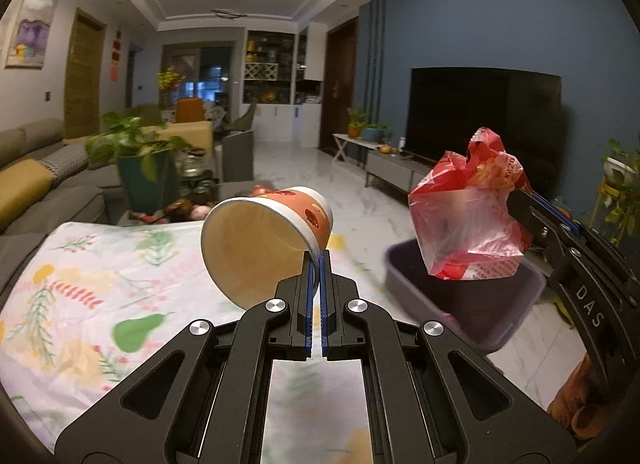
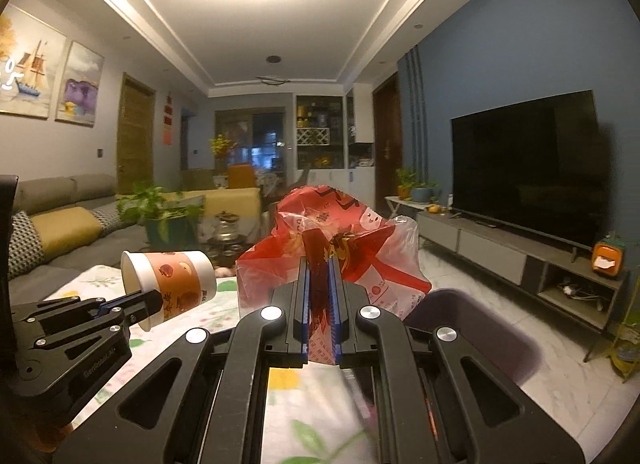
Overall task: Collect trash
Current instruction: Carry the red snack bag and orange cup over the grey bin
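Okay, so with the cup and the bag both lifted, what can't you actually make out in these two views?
- Purple bin: its inside is hidden by the red plastic bag in the left wrist view and by the right gripper in the right wrist view.
- Paper cup: its bottom faces away in the left wrist view.
- Bag contents: unreadable through the crumpled film.
- Floral tablecloth: motion-blurred, cut off below by the left gripper.

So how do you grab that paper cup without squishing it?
Pinch the paper cup by its rim wall, one finger inside the open mouth, one outside, coming from below as the left hand-held gripper does. The thin rim fits nearly shut jaws.
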{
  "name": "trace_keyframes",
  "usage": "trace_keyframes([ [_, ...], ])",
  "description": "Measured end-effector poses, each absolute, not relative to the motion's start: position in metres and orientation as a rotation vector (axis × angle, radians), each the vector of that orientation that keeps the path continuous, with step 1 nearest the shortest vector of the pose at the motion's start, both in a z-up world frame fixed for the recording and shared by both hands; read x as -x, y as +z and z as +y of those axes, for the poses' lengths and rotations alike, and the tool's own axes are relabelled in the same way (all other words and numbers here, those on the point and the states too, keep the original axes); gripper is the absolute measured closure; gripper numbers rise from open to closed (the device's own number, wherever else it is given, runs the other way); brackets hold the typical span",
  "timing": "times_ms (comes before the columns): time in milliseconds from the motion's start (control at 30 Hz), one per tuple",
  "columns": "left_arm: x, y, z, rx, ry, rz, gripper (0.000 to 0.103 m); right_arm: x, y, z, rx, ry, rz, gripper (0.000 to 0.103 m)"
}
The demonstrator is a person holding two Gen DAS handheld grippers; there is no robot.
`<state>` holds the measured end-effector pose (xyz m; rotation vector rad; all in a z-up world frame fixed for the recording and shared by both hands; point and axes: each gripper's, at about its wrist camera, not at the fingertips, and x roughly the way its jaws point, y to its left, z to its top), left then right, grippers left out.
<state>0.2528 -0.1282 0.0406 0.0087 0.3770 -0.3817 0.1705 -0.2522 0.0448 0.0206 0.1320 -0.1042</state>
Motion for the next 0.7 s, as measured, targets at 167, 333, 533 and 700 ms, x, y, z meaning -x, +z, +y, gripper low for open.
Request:
trace_keyframes([
  [167,-0.248,0.038,-0.168,-0.021,-0.448,0.375,0.101,-0.161,0.041,-0.283,-0.032,-0.165,0.13,0.094],
  [333,-0.255,0.03,-0.204,-0.022,-0.52,0.386,0.101,-0.163,0.032,-0.313,-0.046,-0.225,0.138,0.094],
  [533,-0.269,0.013,-0.236,-0.014,-0.596,0.38,0.101,-0.176,0.023,-0.337,-0.067,-0.267,0.157,0.094],
  [700,-0.279,0.006,-0.257,-0.009,-0.623,0.384,0.101,-0.185,0.017,-0.347,-0.06,-0.287,0.163,0.094],
])
